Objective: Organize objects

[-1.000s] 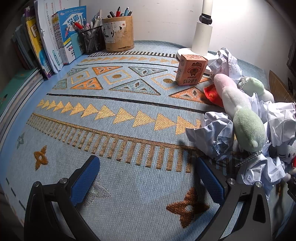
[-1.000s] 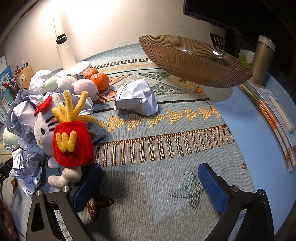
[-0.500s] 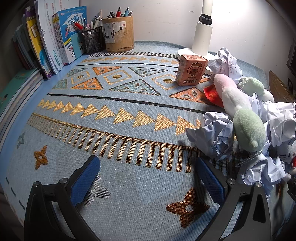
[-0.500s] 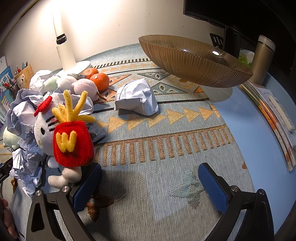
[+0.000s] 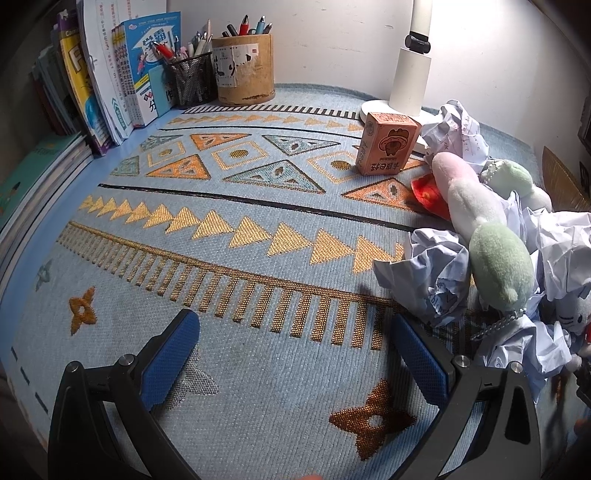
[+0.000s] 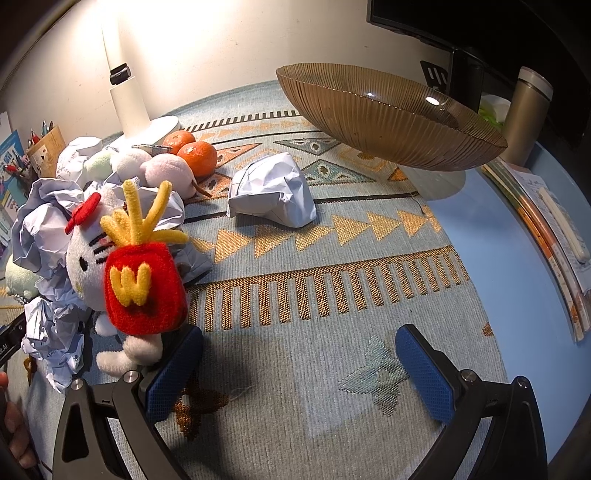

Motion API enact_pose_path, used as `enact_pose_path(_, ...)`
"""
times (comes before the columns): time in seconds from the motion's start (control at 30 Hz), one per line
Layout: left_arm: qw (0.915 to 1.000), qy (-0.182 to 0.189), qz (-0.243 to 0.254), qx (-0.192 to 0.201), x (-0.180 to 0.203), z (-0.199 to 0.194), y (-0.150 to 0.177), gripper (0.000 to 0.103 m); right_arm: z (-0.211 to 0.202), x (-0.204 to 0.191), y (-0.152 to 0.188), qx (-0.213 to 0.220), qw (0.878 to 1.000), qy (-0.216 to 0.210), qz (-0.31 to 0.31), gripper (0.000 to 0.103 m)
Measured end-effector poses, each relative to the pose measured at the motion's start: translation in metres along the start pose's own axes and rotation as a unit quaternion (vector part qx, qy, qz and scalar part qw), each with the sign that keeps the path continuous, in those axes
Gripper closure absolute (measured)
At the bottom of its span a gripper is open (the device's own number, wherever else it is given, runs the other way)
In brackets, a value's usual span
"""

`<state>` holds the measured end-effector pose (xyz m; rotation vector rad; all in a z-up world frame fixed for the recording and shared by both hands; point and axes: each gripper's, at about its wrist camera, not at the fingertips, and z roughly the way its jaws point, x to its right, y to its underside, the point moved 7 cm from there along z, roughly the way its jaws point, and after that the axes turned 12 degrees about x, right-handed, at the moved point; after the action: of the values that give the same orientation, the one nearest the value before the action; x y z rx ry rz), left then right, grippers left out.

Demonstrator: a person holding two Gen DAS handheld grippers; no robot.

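patterned mat (image 5: 229,332) covers desk | white lamp (image 5: 410,74) at back wall | books (image 5: 92,92) upright far left | monitor (image 6: 461,22) and metal thermos (image 6: 528,96) far right | flat books (image 6: 546,229) along right edge

The left gripper (image 5: 295,354) hangs over the patterned mat (image 5: 236,236) with its blue-padded fingers (image 5: 171,360) spread wide and nothing between them. To the right lies a heap of crumpled paper (image 5: 436,275) with a pink, white and green plush (image 5: 480,229) across it. An orange carton (image 5: 388,147) stands upright by the white lamp base (image 5: 410,79). Pen holders (image 5: 243,70) and books (image 5: 110,77) line the far left edge.
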<state>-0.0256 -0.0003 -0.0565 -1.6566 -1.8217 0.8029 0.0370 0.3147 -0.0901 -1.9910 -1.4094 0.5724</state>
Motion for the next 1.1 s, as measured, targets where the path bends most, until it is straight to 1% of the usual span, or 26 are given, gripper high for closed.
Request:
enact_pose_path(0.33,1.0,0.002,-0.003,0.001,-0.001,-0.008,0.007,0.0,0.0,0.0,0.002,0.0,1.0,-0.002,-0.001,0.0)
enact_pose_path(0.43,1.0,-0.007,-0.003,0.003,-0.003,-0.01,0.005,0.0,0.0,0.0,0.002,0.002,1.0,-0.003,-0.001,0.0)
enact_pose_path(0.47,0.9998,-0.016,-0.001,0.009,-0.005,-0.013,0.003,0.0,-0.001,0.001,0.002,0.003,1.0,-0.004,0.001,0.0)
enact_pose_path(0.53,0.9988,-0.03,0.006,0.039,-0.007,-0.027,-0.003,0.0,-0.006,0.003,0.001,0.013,1.0,-0.003,0.008,0.0)
enact_pose_path(0.63,0.9946,-0.041,0.026,0.092,-0.007,-0.054,-0.009,0.0,-0.027,0.007,-0.006,0.066,0.998,0.001,0.007,0.0)
enact_pose_path(0.7,0.989,-0.034,0.039,0.139,0.003,-0.075,-0.018,0.0,-0.047,0.004,-0.014,0.119,0.993,-0.003,-0.003,0.0)
enact_pose_path(0.73,0.9849,-0.025,0.045,0.166,0.011,-0.086,-0.025,0.0,-0.055,-0.001,-0.018,0.14,0.99,-0.014,-0.004,0.0)
enact_pose_path(0.8,0.9759,0.004,0.054,0.211,0.031,-0.104,-0.038,0.0,-0.066,-0.012,-0.03,0.169,0.984,-0.049,0.003,0.0)
enact_pose_path(0.83,0.9738,0.014,0.059,0.219,0.041,-0.106,-0.043,0.0,-0.07,-0.017,-0.034,0.183,0.981,-0.059,0.003,0.0)
enact_pose_path(0.87,0.9733,0.023,0.066,0.219,0.05,-0.105,-0.045,0.0,-0.072,-0.022,-0.037,0.195,0.979,-0.058,-0.002,0.0)
enact_pose_path(0.9,0.9739,0.032,0.069,0.214,0.058,-0.101,-0.045,0.0,-0.072,-0.026,-0.039,0.198,0.979,-0.051,-0.005,0.0)
enact_pose_path(0.93,0.9749,0.038,0.067,0.209,0.063,-0.096,-0.043,0.0,-0.07,-0.027,-0.039,0.196,0.979,-0.053,-0.001,0.0)
enact_pose_path(1.0,0.9776,0.049,0.053,0.198,0.069,-0.09,-0.038,0.0,-0.066,-0.029,-0.035,0.193,0.978,-0.078,0.015,0.0)
enact_pose_path(1.03,0.9779,0.061,0.048,0.194,0.072,-0.089,-0.034,0.0,-0.069,-0.029,-0.031,0.19,0.977,-0.09,0.022,0.0)
enact_pose_path(1.1,0.9766,0.067,0.054,0.197,0.079,-0.093,-0.022,0.0,-0.079,-0.03,-0.026,0.206,0.973,-0.102,0.023,0.002)
